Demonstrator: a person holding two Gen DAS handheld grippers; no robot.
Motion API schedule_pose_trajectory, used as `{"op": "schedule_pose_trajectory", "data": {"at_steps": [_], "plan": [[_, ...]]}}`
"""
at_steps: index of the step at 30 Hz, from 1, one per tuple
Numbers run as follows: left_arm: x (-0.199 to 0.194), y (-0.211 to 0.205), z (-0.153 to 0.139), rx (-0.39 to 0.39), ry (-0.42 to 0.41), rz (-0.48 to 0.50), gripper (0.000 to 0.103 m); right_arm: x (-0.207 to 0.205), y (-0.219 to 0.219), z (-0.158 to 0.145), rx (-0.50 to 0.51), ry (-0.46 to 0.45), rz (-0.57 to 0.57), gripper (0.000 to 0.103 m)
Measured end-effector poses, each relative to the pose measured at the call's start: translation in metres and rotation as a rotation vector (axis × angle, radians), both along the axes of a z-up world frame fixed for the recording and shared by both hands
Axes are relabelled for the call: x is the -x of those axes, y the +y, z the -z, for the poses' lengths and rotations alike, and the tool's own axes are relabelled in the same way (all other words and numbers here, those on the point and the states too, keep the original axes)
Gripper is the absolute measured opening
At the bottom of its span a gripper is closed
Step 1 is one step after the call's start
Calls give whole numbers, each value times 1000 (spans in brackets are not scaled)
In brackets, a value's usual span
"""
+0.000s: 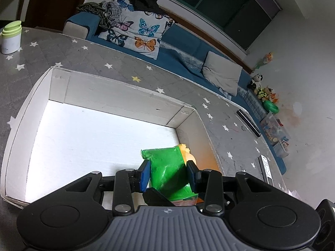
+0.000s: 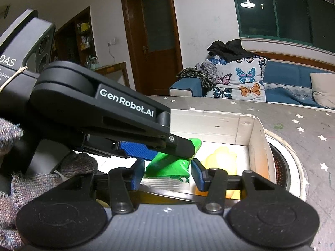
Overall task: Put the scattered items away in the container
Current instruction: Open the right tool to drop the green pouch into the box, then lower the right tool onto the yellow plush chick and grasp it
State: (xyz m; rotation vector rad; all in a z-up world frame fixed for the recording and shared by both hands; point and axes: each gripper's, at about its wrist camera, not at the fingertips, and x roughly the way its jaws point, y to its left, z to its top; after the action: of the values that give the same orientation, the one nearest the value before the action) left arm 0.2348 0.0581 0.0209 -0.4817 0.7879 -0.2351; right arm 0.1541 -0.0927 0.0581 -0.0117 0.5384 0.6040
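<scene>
Grey star-print counter [image 1: 117, 67], open white cardboard box [image 1: 117, 96] on it, green plastic packet [image 1: 167, 167] at box's 5 o'clock corner, left gripper [image 1: 168, 174] jaws clamped on green plastic packet, right gripper [image 2: 167, 174] jaws apart astride it, yellow soft toy [image 2: 222, 159] just beside.

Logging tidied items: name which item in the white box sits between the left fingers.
The green packet, flanked by the left gripper's fingers; the yellow item lies beyond it in the box corner, clear of them.
</scene>
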Motion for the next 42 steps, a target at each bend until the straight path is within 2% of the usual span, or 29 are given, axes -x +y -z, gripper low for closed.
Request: {"op": "schedule_pose_trajectory", "data": {"at_steps": [22, 34, 38, 42], "plan": [[4, 1, -5, -31, -26, -3, 40, 5, -5, -3, -2, -19, 19, 53], [44, 2, -12, -85, -60, 12, 40, 46, -17, -3, -27, 2, 10, 55], [63, 4, -13, -123, -76, 6, 40, 61, -18, 0, -28, 16, -8, 63], [81, 9, -11, -159, -80, -12, 40, 73, -19, 6, -37, 33, -25, 63]]}}
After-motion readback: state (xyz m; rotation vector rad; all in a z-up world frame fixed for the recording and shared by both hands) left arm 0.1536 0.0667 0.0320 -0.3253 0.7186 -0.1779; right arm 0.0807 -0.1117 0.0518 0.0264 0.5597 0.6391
